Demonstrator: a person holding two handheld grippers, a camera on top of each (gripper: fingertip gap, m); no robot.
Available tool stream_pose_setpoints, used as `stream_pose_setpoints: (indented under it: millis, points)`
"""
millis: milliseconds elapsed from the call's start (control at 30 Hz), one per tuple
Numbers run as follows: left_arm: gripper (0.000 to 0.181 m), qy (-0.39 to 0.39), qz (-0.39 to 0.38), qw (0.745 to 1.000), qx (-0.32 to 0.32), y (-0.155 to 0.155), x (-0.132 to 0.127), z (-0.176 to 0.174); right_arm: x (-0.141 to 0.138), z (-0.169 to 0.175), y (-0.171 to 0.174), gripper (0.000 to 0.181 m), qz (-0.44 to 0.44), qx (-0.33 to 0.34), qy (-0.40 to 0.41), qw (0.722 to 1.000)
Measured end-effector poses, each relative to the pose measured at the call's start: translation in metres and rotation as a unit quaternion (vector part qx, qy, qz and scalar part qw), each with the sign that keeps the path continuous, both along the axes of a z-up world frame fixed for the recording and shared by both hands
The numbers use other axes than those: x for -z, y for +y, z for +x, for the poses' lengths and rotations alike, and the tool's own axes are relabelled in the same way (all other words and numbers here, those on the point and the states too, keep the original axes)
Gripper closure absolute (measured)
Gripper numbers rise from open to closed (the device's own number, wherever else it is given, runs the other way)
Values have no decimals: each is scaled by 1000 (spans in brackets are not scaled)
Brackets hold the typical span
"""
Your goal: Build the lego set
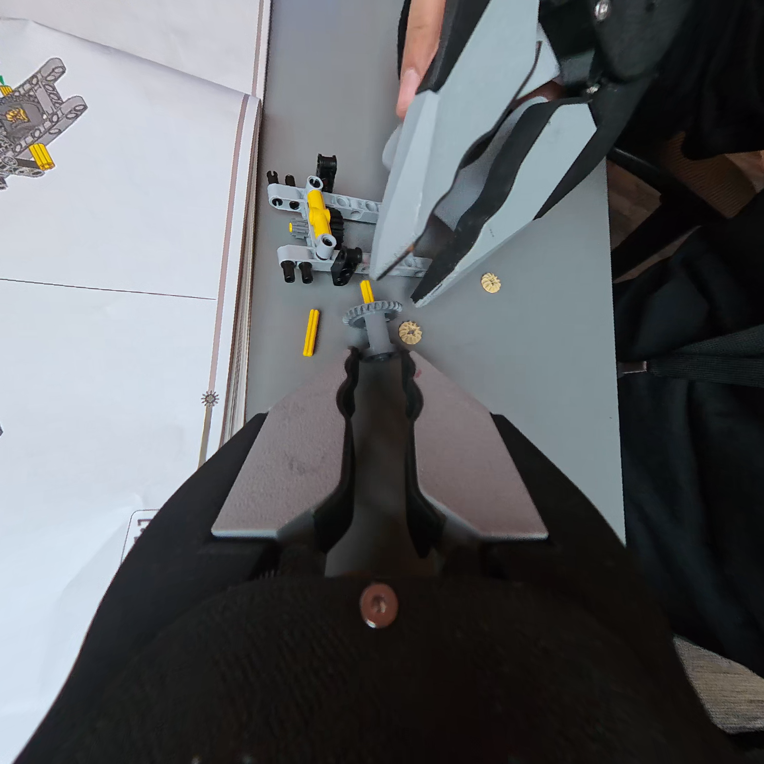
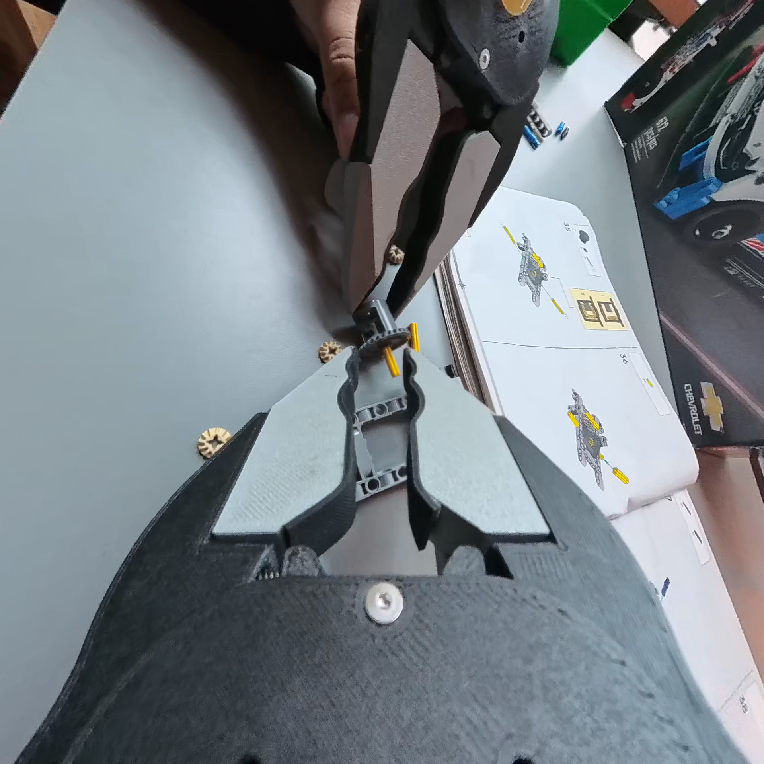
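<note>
- We see the grey table [image 1: 537,372] with the open instruction booklet [image 1: 124,248] along its 9 o'clock side in the left wrist view; in the right wrist view a dark set box [image 2: 703,206] lies at 2 o'clock.
- Our left gripper [image 1: 378,353] is closed on the dark end of the grey differential gear piece [image 1: 374,324]; the piece's long axis runs toward 12 o'clock, its toothed ring at the far end.
- Our right gripper [image 2: 380,355] stands slightly parted with nothing between its tips, which sit just beside the toothed ring.
- The grey beam frame [image 1: 322,223], with a yellow connector and black pins, lies at 11 o'clock of the gear piece, long beams running 3 to 9 o'clock.
- A yellow axle [image 1: 311,333] lies loose at 9 o'clock, pointing roughly to 12; a second yellow axle [image 1: 366,291] pokes out beyond the ring.
- Two tan bevel gears [image 1: 409,332] [image 1: 490,283] lie flat at 3 and 2 o'clock.
</note>
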State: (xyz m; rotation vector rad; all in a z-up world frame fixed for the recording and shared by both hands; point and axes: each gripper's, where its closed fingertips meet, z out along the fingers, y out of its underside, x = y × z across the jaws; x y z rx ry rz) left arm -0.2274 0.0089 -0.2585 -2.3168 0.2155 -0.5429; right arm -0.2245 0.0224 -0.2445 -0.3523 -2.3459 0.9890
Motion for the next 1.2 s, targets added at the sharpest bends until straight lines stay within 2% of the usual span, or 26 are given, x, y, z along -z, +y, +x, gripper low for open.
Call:
stream_pose_setpoints:
  millis: [167, 367, 633, 733, 867, 967, 1200]
  points:
    - [164, 14, 4, 1000, 19, -1, 1, 6, 7, 1, -4, 154, 1, -4, -19, 1000]
    - [164, 31, 4, 999, 26, -2, 3, 6, -4, 3, -3, 159, -7, -13, 6, 1000]
    - [164, 34, 30, 999, 20, 3, -5, 6, -5, 2, 3, 158, -23, -10, -7, 1000]
    - [164, 38, 43, 998, 19, 5, -11, 6, -13, 5, 5, 159, -19, -20, 19, 999]
    - [164, 21, 46, 999, 5, 14, -16, 11, -31, 9, 23, 162, -68, -9, 34, 997]
    - [164, 37, 34, 999, -4, 21, -12, 13, -41, 9, 38, 158, -112, 5, 22, 993]
    - [164, 66, 15, 997, -23, 38, -13, 19, -33, 16, 59, 157, -105, 21, 7, 994]
